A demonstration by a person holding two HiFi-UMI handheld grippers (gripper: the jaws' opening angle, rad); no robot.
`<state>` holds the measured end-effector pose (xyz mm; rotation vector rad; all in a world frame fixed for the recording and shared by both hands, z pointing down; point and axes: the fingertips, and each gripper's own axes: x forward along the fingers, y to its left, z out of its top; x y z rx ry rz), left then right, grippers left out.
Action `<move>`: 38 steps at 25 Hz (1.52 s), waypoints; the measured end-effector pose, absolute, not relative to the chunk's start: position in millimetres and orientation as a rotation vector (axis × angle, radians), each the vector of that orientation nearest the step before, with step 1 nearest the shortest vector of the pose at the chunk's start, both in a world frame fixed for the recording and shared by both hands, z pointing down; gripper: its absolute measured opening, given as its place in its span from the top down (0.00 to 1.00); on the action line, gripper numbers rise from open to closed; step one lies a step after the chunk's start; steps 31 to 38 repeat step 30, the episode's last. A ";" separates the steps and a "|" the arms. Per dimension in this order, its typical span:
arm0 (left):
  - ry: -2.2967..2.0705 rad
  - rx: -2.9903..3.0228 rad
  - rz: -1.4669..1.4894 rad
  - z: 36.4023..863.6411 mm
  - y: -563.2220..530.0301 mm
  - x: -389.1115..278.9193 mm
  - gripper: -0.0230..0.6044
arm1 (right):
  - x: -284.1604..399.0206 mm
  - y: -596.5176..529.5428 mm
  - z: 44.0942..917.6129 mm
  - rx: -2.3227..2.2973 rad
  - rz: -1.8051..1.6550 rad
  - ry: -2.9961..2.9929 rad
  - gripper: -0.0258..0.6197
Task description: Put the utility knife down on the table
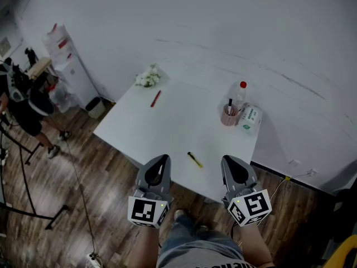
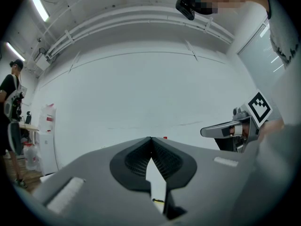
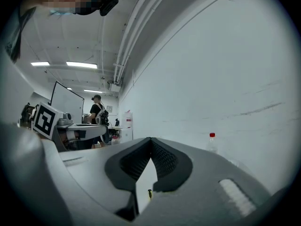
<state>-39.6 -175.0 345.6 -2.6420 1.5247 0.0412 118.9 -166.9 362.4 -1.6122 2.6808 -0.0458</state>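
The yellow and black utility knife (image 1: 194,159) lies flat on the white table (image 1: 173,127) near its front edge, free of both grippers. My left gripper (image 1: 164,158) hovers at the table's front edge, left of the knife, shut and holding nothing. To the right of the knife, my right gripper (image 1: 227,159) is likewise shut and empty. In the left gripper view the jaw tips (image 2: 151,138) meet, and the knife (image 2: 158,201) shows low in the gap below them. The right gripper view has its tips (image 3: 150,138) touching too, with the knife (image 3: 149,193) small beneath them.
A red pen (image 1: 155,98) and white flowers (image 1: 148,77) lie at the table's far left. A pink pen cup (image 1: 228,115), a red-capped bottle (image 1: 240,94) and a tissue pack (image 1: 250,120) stand at the far right. A person (image 1: 22,96) stands left by a water dispenser (image 1: 68,63).
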 end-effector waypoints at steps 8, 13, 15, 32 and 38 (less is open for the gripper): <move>1.529 -2.634 0.056 348.0 -167.6 -42.5 0.96 | 114.4 -159.1 353.9 -1.598 0.010 2.679 0.96; 1.534 -2.635 0.050 345.1 -164.3 -40.4 0.96 | 113.9 -157.1 349.8 -1.592 0.028 2.686 0.96; 1.536 -2.635 0.050 345.8 -163.8 -40.3 0.96 | 113.4 -157.0 349.6 -1.588 0.031 2.687 0.96; 1.540 -2.638 0.038 346.0 -169.8 -42.1 0.96 | 110.9 -163.0 349.4 -1.583 0.028 2.678 0.96; 1.540 -2.638 0.038 346.0 -169.8 -42.1 0.96 | 110.9 -163.0 349.4 -1.583 0.028 2.678 0.96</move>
